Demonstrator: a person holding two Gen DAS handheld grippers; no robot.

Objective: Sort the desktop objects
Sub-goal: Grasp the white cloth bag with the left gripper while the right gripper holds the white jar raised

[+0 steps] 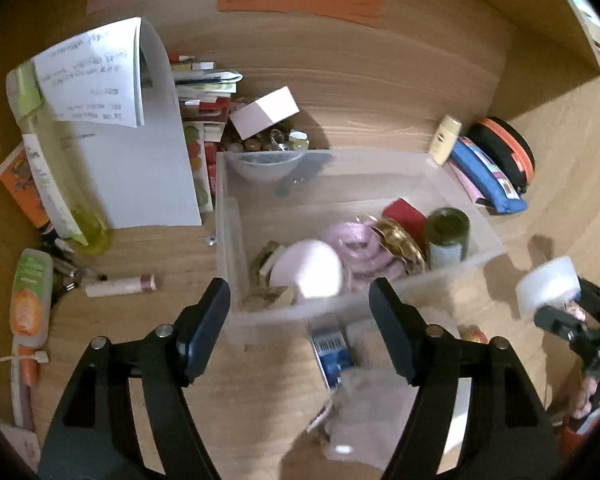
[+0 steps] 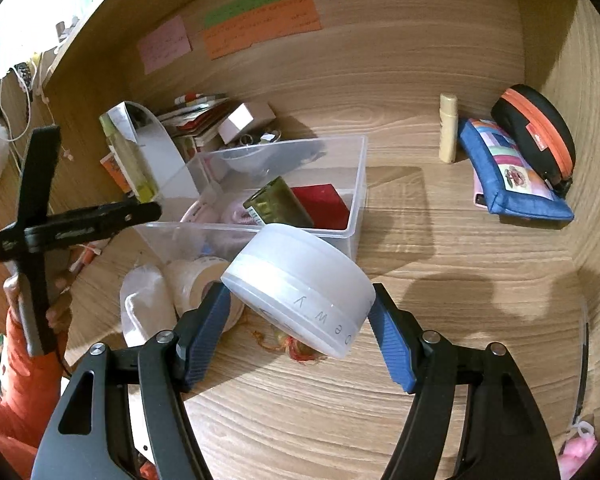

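A clear plastic bin point(image 1: 452, 270) point(image 2: 360, 168) stands on the wooden desk. It holds a pink egg-shaped object point(image 1: 312, 268), a pink coil point(image 1: 360, 248), a gold wrapper point(image 1: 400, 240), a red box point(image 2: 324, 204) and a dark green jar point(image 1: 446, 236) point(image 2: 278, 202). My left gripper point(image 1: 300, 312) is open and empty just before the bin's near wall. My right gripper point(image 2: 300, 314) is shut on a round white jar point(image 2: 300, 288), held tilted above the desk right of the bin; the jar also shows in the left wrist view point(image 1: 546, 286).
Left of the bin lie papers point(image 1: 140, 152), an oil bottle point(image 1: 60, 184), a lip balm tube point(image 1: 120, 285) and an orange-labelled tube point(image 1: 30, 300). A blue pouch point(image 2: 512, 176), black-orange case point(image 2: 536, 128) and cream tube point(image 2: 447, 128) sit at the right. A blue packet point(image 1: 334, 354) lies before the bin.
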